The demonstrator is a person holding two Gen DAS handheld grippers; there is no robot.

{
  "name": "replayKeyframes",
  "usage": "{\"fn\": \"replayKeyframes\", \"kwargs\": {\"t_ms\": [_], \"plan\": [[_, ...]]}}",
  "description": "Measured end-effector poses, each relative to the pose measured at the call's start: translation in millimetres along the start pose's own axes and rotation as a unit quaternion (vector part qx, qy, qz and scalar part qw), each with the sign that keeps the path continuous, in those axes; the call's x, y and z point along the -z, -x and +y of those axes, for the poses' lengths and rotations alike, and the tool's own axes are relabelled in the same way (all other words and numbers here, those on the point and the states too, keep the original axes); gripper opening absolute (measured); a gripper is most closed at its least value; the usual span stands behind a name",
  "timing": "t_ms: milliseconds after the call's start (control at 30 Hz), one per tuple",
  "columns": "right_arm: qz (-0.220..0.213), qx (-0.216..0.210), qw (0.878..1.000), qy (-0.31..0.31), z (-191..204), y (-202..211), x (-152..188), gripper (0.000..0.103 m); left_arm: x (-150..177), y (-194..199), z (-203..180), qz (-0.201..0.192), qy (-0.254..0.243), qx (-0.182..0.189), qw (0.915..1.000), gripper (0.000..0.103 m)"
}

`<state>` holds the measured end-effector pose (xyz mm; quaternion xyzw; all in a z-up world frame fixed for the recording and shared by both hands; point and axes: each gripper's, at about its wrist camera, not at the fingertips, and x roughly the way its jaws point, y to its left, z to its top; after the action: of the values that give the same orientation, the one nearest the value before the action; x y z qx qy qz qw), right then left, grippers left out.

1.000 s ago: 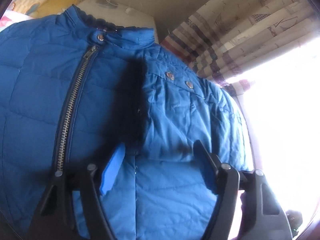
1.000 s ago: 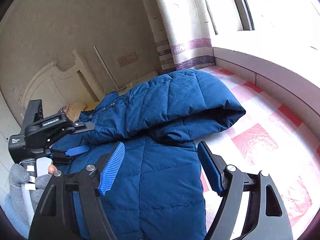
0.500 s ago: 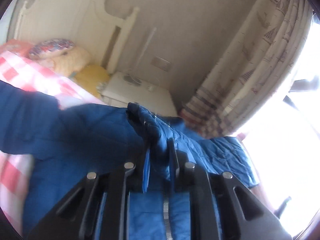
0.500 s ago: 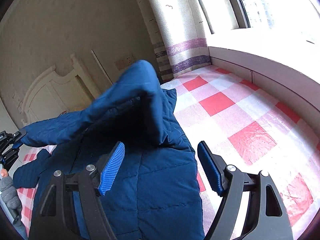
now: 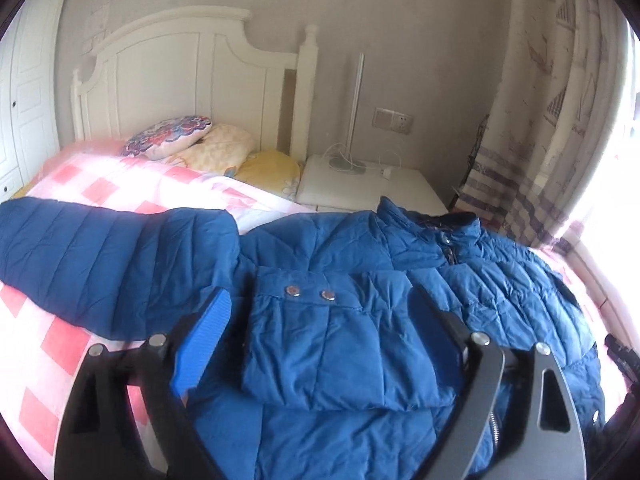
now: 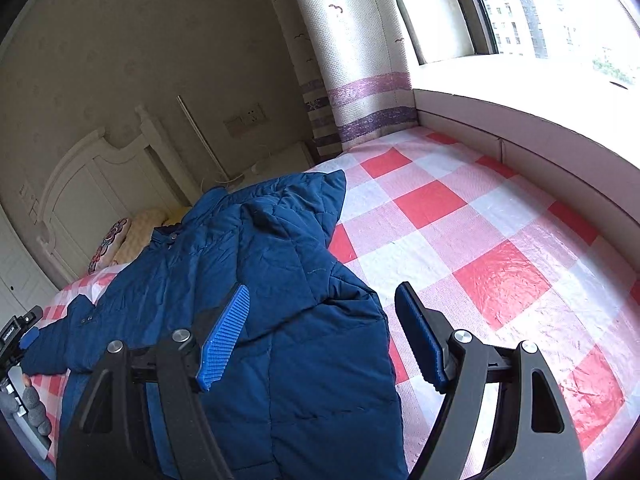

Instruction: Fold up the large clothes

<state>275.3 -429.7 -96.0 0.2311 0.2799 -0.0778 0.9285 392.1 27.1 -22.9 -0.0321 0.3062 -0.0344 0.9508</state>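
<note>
Left wrist view shows the left tongs (image 5: 320,336) wide open, with nothing pinched between them. Their jaws have just been opening. Half a second ago they were shut tight on a bit of the blue jacket (image 5: 400,280) and holding it up in the air. Now that bit is let go. The sleeve (image 5: 340,344) with 2 shiny snaps (image 5: 310,292) lies flat across the front of the jacket, just under the open tongs.

I think this means 1 sleeve is now folded in. The other sleeve (image 5: 100,256) sticks out to the side across the pink checked bed (image 5: 48,344), so it looks like it needs folding next. The jacket body has not been folded in half yet.

1 second ago the left view was very close to the zipper and the collar. Now it sees the white headboard (image 5: 180,72), the pillows (image 5: 192,144) and the little white nightstand (image 5: 360,184) too.

Right wrist view shows the right tongs (image 6: 320,340) open as well, holding nothing. They hover over the lower part of the jacket, near its edge, and this view looks the same as it did 1 second ago. Half a second ago it showed the sleeve lifted up like a tent. Now the jacket lies low on the bed again.
</note>
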Motion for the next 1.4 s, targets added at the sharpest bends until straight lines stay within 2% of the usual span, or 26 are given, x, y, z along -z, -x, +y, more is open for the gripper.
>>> {"fn": "replayKeyframes", "kwargs": {"t_ms": [33, 67, 100, 133, 167, 233, 300, 467, 533, 600, 633, 667, 700, 767, 833, 933, 1000, 1067, 1133, 1200, 1233, 1400], "plan": [[-0.002, 0.001, 1.000, 0.000, 0, 0, 0, 0.074, 3, -13, -12, 0.015, -0.013, -0.001, 0.9998, 0.089], [-0.005, 0.002, 1.000, 0.000, 0, 1, -1, 0.071, 12, -27, -18, 0.041, -0.021, 0.006, 0.9989, 0.085], [-0.010, 0.004, 1.000, 0.000, 1, 3, -1, 0.067, 25, -45, -21, 0.076, -0.024, 0.019, 0.9966, 0.075], [-0.014, 0.004, 1.000, 0.001, 1, 5, -1, 0.065, 37, -62, -25, 0.110, -0.032, 0.021, 0.9932, 0.073], [-0.017, 0.002, 1.000, 0.003, 1, 6, 0, 0.061, 39, -67, -31, 0.121, -0.051, 0.006, 0.9913, 0.073], [-0.004, 0.005, 1.000, 0.012, 4, 3, -1, 0.056, 41, -62, -37, 0.107, -0.070, 0.017, 0.9916, 0.075], [0.014, 0.031, 0.999, 0.036, 16, -1, -4, 0.051, 44, -65, -39, 0.111, -0.077, 0.014, 0.9907, 0.078], [0.006, 0.021, 0.989, 0.145, 79, -8, -25, 0.051, 44, -65, -36, 0.110, -0.062, 0.022, 0.9917, 0.087], [0.033, 0.014, 0.981, 0.191, 103, -29, -31, 0.051, 41, -60, -35, 0.109, -0.057, 0.028, 0.9920, 0.091], [0.080, 0.009, 0.971, 0.225, 116, -59, -30, 0.051, 41, -58, -32, 0.105, -0.049, 0.037, 0.9926, 0.093], [0.107, 0.023, 0.965, 0.239, 116, -76, -27, 0.051, 41, -56, -28, 0.101, -0.042, 0.042, 0.9931, 0.093], [0.137, 0.056, 0.957, 0.250, 112, -93, -23, 0.051, 41, -54, -25, 0.097, -0.035, 0.045, 0.9937, 0.093], [0.164, 0.068, 0.952, 0.250, 104, -106, -18, 0.050, 40, -52, -23, 0.092, -0.026, 0.048, 0.9943, 0.093], [0.173, 0.033, 0.962, 0.207, 87, -105, -22, 0.050, 39, -48, -16, 0.082, -0.009, 0.051, 0.9953, 0.093], [0.179, 0.030, 0.965, 0.191, 85, -98, -29, 0.049, 38, -47, -11, 0.076, 0.005, 0.052, 0.9958, 0.095], [0.134, 0.006, 0.973, 0.187, 91, -86, -48, 0.049, 37, -48, -7, 0.077, 0.018, 0.051, 0.9955, 0.095], [0.096, 0.013, 0.978, 0.183, 96, -87, -66, 0.049, 36, -48, -6, 0.078, 0.020, 0.052, 0.9954, 0.095], [0.079, 0.016, 0.981, 0.179, 100, -100, -81, 0.048, 37, -47, -6, 0.076, 0.018, 0.052, 0.9956, 0.095], [0.108, 0.029, 0.978, 0.174, 100, -127, -84, 0.045, 37, -46, -5, 0.074, 0.019, 0.053, 0.9957, 0.095], [0.168, 0.081, 0.964, 0.190, 94, -163, -73, 0.044, 37, -47, -4, 0.074, 0.020, 0.057, 0.9954, 0.096], [0.176, 0.081, 0.961, 0.195, 92, -170, -67, 0.044, 37, -47, -4, 0.074, 0.020, 0.057, 0.9954, 0.096], [0.161, 0.081, 0.969, 0.171, 93, -154, -74, 0.044, 38, -45, -5, 0.072, 0.018, 0.064, 0.9952, 0.100]]}}
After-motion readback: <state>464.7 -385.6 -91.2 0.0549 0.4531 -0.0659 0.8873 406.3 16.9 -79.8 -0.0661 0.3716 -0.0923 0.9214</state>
